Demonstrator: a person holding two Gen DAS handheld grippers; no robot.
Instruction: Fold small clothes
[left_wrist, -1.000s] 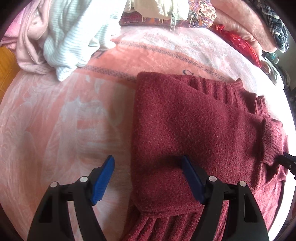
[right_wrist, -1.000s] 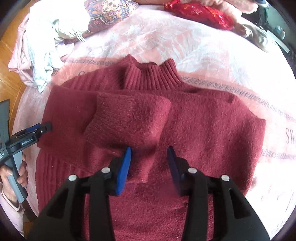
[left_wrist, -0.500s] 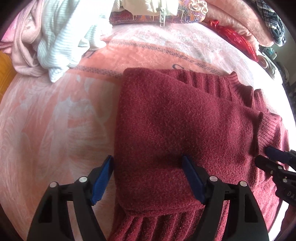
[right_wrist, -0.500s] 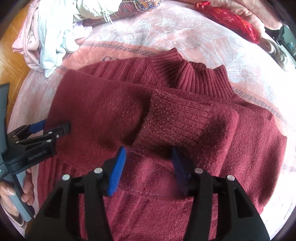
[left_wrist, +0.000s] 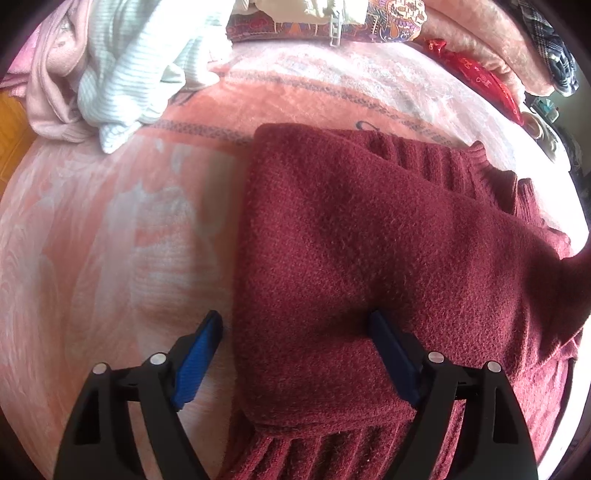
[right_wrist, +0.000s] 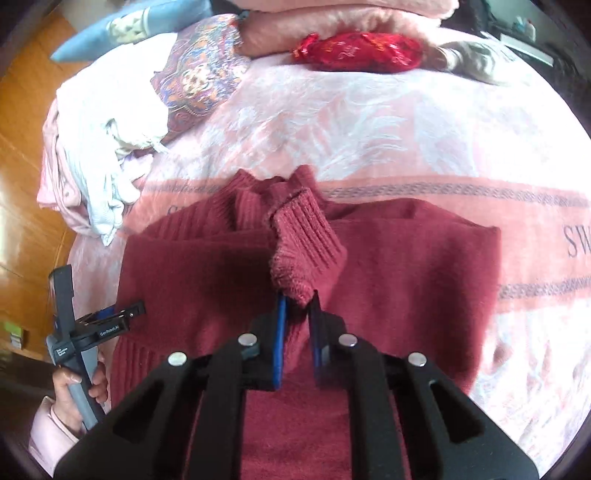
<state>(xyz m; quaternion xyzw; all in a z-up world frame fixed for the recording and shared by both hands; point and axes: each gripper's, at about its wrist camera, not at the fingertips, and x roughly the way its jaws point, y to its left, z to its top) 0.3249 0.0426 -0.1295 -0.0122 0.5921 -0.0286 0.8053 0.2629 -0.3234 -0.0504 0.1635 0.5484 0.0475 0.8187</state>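
A maroon knitted sweater lies on the pink blanket with its left side folded over. My left gripper points down over that folded edge and its jaws are opening. One blue pad hangs over the blanket, the other over the knit, and neither presses. In the right wrist view my right gripper is shut on the sweater's sleeve, whose ribbed cuff stands up above the body. The left gripper also shows at the sweater's left edge, held by a hand.
A heap of white and pale pink clothes lies at the blanket's far left. A patterned cushion and a red pouch sit at the back. Bare blanket stretches left of the sweater. The wooden floor shows beyond the bed's left edge.
My right gripper has closed on the sleeve near its cuff and lifted it off the sweater's body. The left gripper has stayed over the folded edge, its jaws a little wider.
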